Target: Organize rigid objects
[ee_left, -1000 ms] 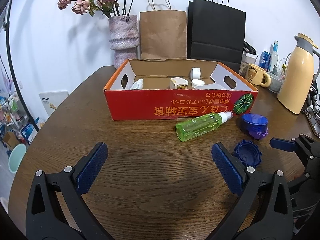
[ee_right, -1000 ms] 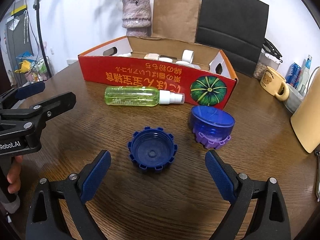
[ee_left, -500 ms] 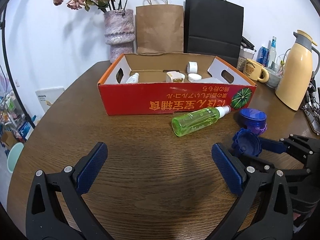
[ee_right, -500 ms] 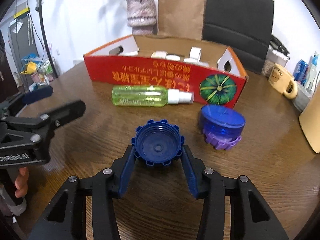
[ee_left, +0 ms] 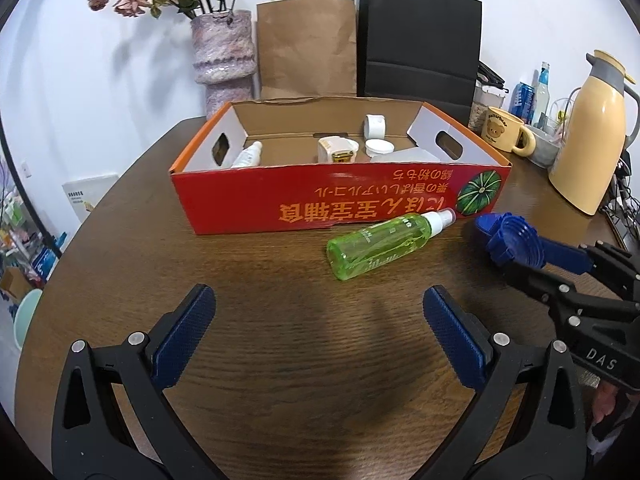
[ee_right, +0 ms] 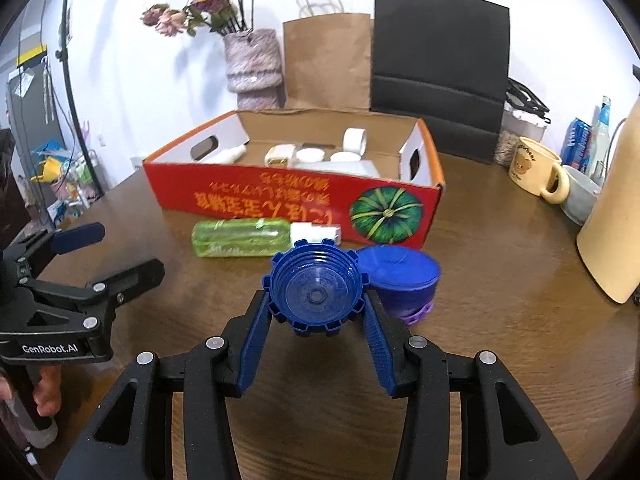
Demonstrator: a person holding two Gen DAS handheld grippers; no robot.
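You see even, bright room light, soft shadows on the surface, strong fisheye bending, slight blur in the right view.

The table looks like dark brown wood with a visible grain and a slight sheen, and the red box on it is printed cardboard, glossy outside and plain matt brown inside. The green spray bottle is clear, shiny plastic, while the blue cap is translucent glossy plastic, ridged inside and notched round its rim. Both claws have matt black plastic frames with metal rivets, and their blue pads look finely textured.
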